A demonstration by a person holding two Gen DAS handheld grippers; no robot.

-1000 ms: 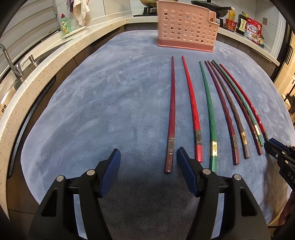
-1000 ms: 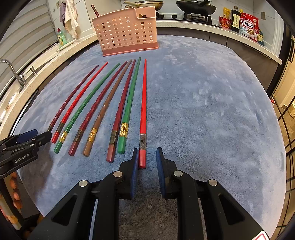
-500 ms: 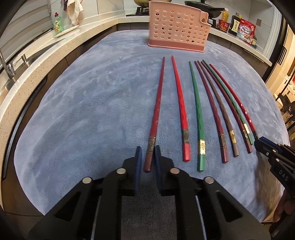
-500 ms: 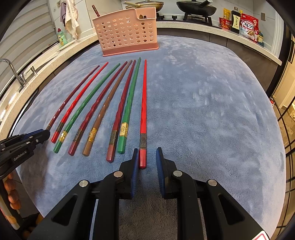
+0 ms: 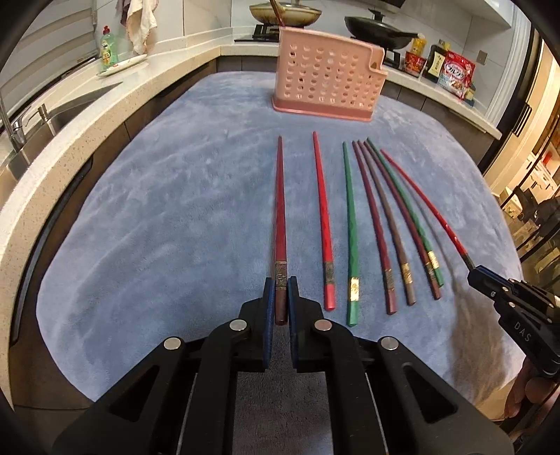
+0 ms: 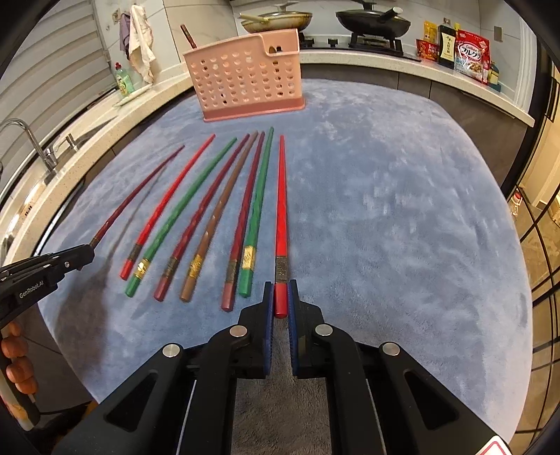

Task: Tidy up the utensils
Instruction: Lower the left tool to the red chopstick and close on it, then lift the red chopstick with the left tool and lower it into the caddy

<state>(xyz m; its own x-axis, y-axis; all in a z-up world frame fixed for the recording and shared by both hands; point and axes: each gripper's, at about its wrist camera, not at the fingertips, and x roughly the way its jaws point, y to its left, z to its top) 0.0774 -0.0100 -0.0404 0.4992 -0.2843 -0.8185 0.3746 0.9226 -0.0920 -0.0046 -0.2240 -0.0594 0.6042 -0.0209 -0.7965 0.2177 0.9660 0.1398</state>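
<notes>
Left gripper (image 5: 280,297) is clamping the dark red chopstick (image 5: 280,213) at its butt end; right gripper (image 6: 280,301) is closing on the bright red chopstick (image 6: 281,210) likewise. Both are light, stiff, slick (likely pivoting if gripped off-axis). Pink holder (image 5: 327,84) is standing beyond.

The right hand-held gripper (image 6: 280,297), jaws just closing, clamps the bright red chopstick (image 6: 281,217).

Home kitchen (sink (image 5: 52,115), stove pans (image 6: 372,19), stone counter (image 5: 168,84))
</notes>
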